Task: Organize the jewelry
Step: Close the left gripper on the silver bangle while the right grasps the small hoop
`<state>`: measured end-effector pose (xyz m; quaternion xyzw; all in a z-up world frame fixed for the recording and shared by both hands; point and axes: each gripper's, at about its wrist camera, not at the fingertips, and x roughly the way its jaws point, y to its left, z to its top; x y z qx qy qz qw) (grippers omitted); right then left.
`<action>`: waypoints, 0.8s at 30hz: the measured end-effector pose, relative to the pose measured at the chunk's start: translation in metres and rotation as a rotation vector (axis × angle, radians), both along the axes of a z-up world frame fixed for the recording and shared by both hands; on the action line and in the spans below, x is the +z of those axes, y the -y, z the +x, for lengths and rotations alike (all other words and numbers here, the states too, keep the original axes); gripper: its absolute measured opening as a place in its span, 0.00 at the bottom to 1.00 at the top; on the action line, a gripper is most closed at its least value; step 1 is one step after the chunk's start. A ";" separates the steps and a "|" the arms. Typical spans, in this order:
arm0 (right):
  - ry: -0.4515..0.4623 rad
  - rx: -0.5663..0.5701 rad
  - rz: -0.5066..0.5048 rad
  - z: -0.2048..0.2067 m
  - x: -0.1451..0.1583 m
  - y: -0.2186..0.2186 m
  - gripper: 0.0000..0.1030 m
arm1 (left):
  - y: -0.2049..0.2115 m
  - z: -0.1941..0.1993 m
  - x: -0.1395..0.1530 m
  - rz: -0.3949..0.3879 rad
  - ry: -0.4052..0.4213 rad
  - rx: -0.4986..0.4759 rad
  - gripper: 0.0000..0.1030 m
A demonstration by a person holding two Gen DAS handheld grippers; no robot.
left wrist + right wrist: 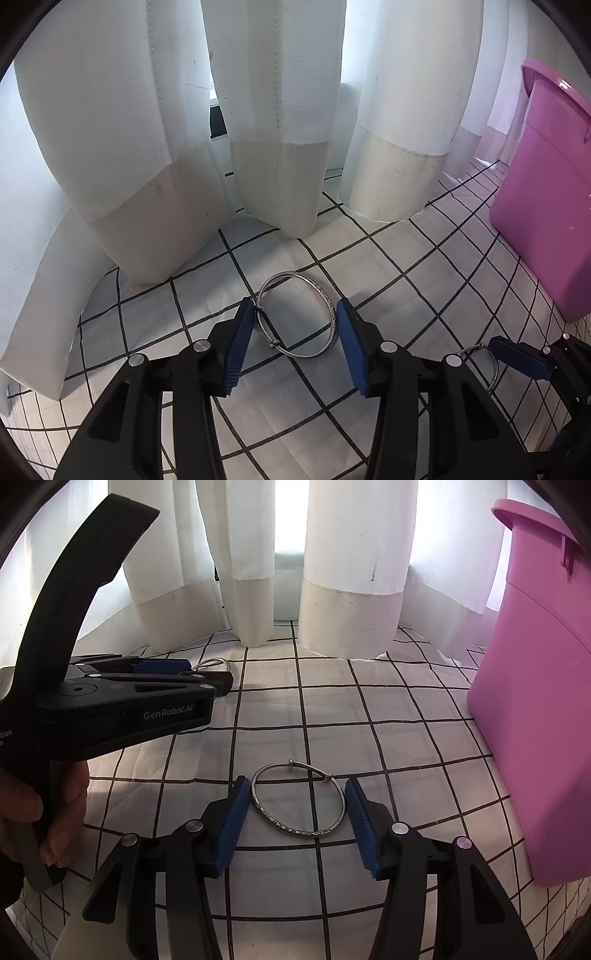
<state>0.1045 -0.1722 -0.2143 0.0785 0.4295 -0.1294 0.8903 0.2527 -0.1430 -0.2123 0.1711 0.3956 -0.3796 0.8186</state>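
Observation:
Two silver bangles lie on a white checked cloth point(388, 266). In the left wrist view one bangle point(297, 314) lies flat between the blue pads of my open left gripper point(295, 312); its left side touches the left pad point(242, 332). In the right wrist view the other bangle point(297, 799) lies flat between the pads of my open right gripper point(297, 794), close to both. The left gripper also shows at the left of the right wrist view point(207, 672) with its bangle point(214, 663). The right gripper and its bangle point(485, 360) show at the lower right of the left wrist view.
A pink plastic bin point(546, 206) stands on the cloth at the right, also in the right wrist view point(535, 709). White curtains point(273, 122) hang along the back edge of the surface. A hand point(55, 812) holds the left gripper's handle.

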 end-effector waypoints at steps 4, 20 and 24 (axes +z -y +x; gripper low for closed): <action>0.009 -0.002 0.012 -0.004 0.000 0.004 0.50 | -0.002 -0.006 0.004 0.016 0.028 0.005 0.43; 0.021 -0.016 0.062 -0.022 0.012 0.008 0.50 | -0.045 -0.014 0.026 -0.033 -0.034 0.032 0.43; 0.022 -0.011 0.054 -0.027 0.018 0.004 0.50 | -0.053 -0.018 0.032 -0.034 -0.043 0.040 0.43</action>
